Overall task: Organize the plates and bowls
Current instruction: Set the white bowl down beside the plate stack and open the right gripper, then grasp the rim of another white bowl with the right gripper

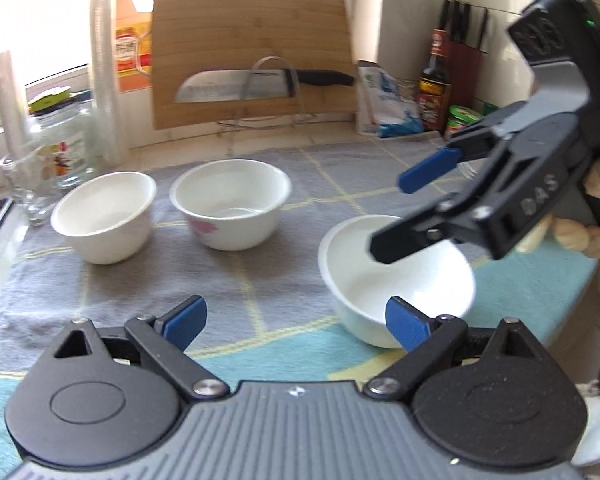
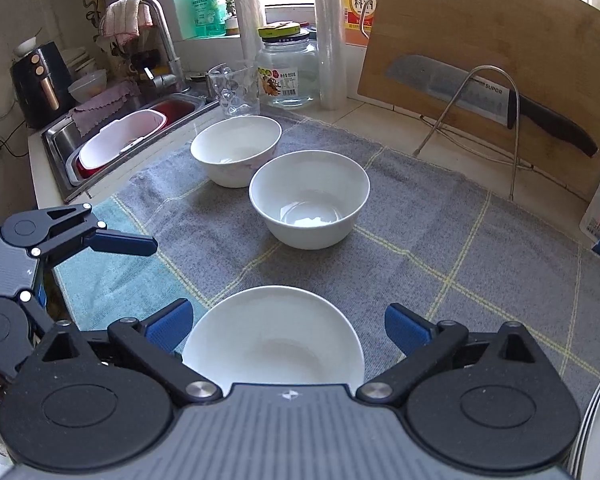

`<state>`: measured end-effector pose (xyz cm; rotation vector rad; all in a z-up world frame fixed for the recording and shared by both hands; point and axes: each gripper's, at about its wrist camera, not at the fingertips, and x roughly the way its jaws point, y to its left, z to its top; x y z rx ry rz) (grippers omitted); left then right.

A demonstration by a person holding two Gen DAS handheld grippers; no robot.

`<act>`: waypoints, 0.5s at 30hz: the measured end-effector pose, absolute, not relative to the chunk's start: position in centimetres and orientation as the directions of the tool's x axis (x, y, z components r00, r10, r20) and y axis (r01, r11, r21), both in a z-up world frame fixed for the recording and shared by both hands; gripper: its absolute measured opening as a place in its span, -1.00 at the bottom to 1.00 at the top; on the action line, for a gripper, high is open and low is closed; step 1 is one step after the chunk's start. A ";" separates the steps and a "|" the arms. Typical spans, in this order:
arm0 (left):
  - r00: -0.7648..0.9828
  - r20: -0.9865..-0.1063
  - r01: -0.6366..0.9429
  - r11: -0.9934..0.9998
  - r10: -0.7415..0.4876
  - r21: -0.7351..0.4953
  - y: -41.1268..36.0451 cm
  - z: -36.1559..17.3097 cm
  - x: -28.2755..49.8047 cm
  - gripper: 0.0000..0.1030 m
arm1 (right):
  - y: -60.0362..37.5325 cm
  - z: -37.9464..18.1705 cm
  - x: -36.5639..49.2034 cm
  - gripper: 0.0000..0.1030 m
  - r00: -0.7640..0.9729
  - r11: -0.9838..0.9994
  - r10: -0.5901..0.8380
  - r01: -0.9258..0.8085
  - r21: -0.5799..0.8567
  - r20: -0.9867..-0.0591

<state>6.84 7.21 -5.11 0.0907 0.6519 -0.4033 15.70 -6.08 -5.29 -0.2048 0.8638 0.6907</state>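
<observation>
Three white bowls stand on a grey checked towel (image 1: 260, 280). In the left wrist view the near bowl (image 1: 396, 284) is at the right, a flower-printed bowl (image 1: 230, 204) in the middle and a plain bowl (image 1: 104, 216) at the left. My left gripper (image 1: 296, 322) is open and empty, low over the towel beside the near bowl. My right gripper (image 1: 396, 212) is open and hovers over the near bowl. In the right wrist view the right gripper (image 2: 288, 326) straddles the near bowl (image 2: 272, 344); two bowls (image 2: 310, 204) (image 2: 236, 150) stand farther off, and the left gripper (image 2: 140, 244) is at the left.
A wooden cutting board (image 2: 492, 52) with a knife (image 2: 540, 116) leans on a wire rack at the back. A glass jar (image 2: 286, 72), a tumbler (image 2: 234, 88) and plastic rolls stand by the sink (image 2: 112, 140). Sauce bottles (image 1: 434, 92) fill the right corner. Stacked plates (image 2: 596, 420) show at the right edge.
</observation>
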 end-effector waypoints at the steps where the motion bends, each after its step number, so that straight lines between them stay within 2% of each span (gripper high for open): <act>1: 0.733 -0.601 0.375 0.926 -0.317 -0.031 7.5 -5.1 7.3 0.86 | -6.0 -5.2 15.9 1.00 0.456 0.764 0.475 -0.638 0.095 -0.752; 8: 0.775 -0.572 0.312 0.950 -0.268 -0.023 8.8 -5.8 11.2 0.86 | -5.3 -4.7 18.7 1.00 0.443 0.742 0.491 -0.664 0.094 -0.750; 15: 0.766 -0.577 0.330 0.944 -0.284 -0.026 8.4 -6.7 14.2 0.86 | -4.1 -5.1 21.8 1.00 0.422 0.716 0.475 -0.696 0.060 -0.772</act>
